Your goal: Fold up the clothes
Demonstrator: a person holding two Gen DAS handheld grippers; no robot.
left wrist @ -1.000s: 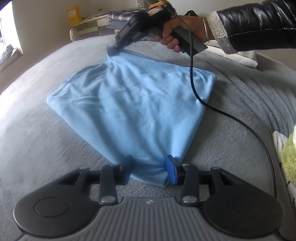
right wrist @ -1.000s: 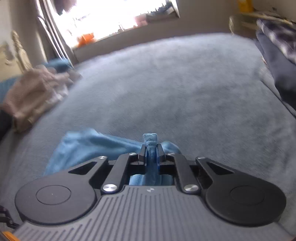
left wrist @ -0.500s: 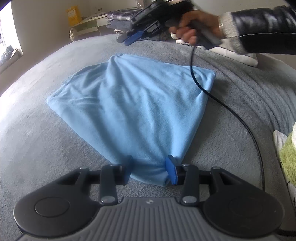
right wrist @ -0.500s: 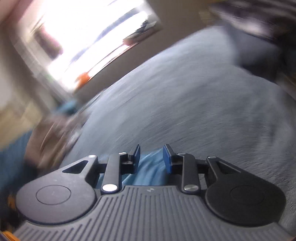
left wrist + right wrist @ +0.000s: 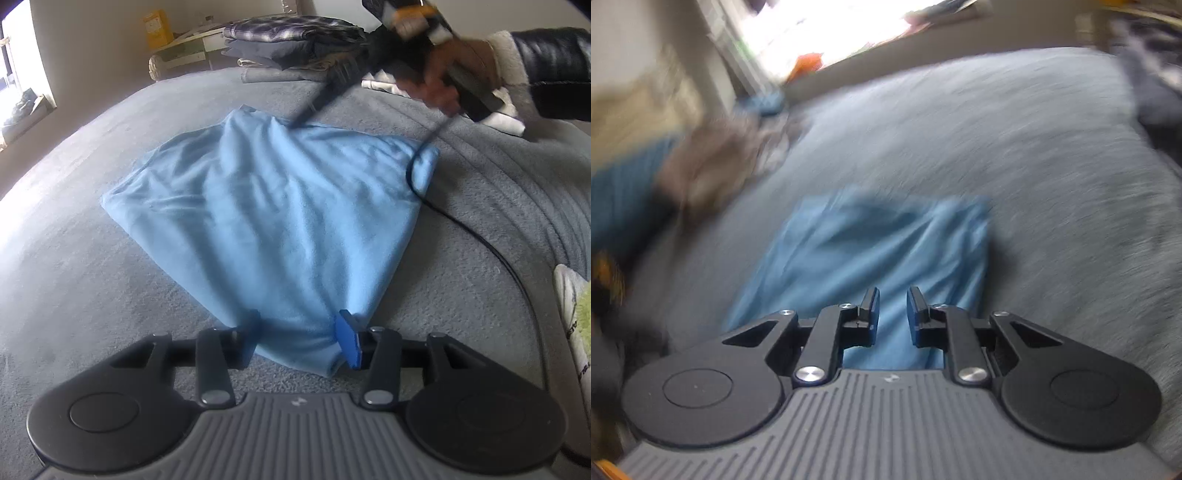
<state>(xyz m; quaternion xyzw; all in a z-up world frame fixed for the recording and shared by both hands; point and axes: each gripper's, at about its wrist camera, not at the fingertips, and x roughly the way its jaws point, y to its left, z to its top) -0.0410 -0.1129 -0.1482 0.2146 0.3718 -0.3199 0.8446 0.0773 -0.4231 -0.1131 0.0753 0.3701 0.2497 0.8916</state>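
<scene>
A light blue garment [image 5: 280, 206] lies folded flat on the grey bed; it also shows in the right wrist view [image 5: 882, 243], blurred. My left gripper [image 5: 301, 332] is open, its fingers standing either side of the garment's near corner, which lies between them. My right gripper [image 5: 892, 306] is open and empty, just above the garment's far edge. In the left wrist view the right gripper [image 5: 314, 107] comes down at the garment's far side, held by a hand in a black sleeve.
A stack of folded clothes [image 5: 291, 44] sits at the far edge of the bed. A black cable [image 5: 480, 240] trails across the bed on the right. A white and green item [image 5: 576, 317] lies at the right edge. A window is on the left.
My right gripper let go of the garment's far corner, opened, lifted away, then swung back down over the garment. The corner now lies flat. My left gripper has not moved.
</scene>
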